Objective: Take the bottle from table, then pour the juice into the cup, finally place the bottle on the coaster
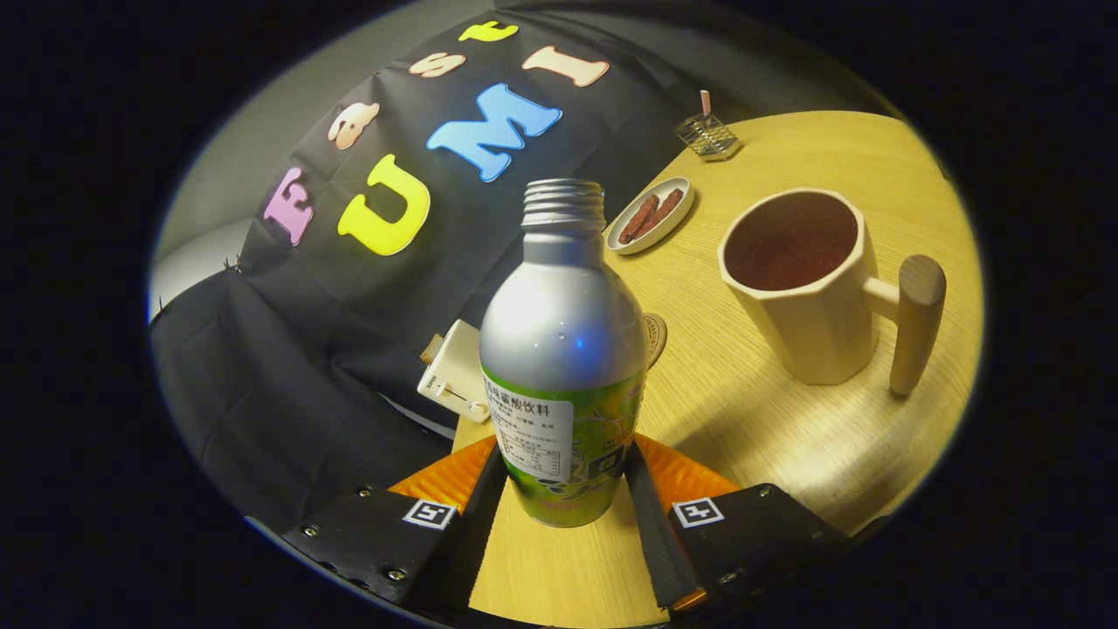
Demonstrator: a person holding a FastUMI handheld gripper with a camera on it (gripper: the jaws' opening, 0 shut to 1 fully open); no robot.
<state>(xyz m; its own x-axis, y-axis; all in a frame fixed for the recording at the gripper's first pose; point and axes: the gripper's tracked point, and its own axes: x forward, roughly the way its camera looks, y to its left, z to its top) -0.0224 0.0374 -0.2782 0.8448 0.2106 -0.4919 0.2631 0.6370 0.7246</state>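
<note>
Claw (563, 489) clamped on uncapped juice bottle (563, 349), tilted, maybe lifted off table (786, 437); pour into cup (799, 279) ahead-right and coaster placement remained.

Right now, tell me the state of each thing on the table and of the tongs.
Bottle: upright, cap off, lifted clear of the table.
Tongs: shut on the bottle's lower body.
Cup: upright, dark inside, fill level unclear.
Small dish: holds brown sticks.
Coaster: bare, behind the bottle.

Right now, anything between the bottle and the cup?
No. Gripper view shows bare table between the bottle, gripped by the tongs, and the cup.
</note>
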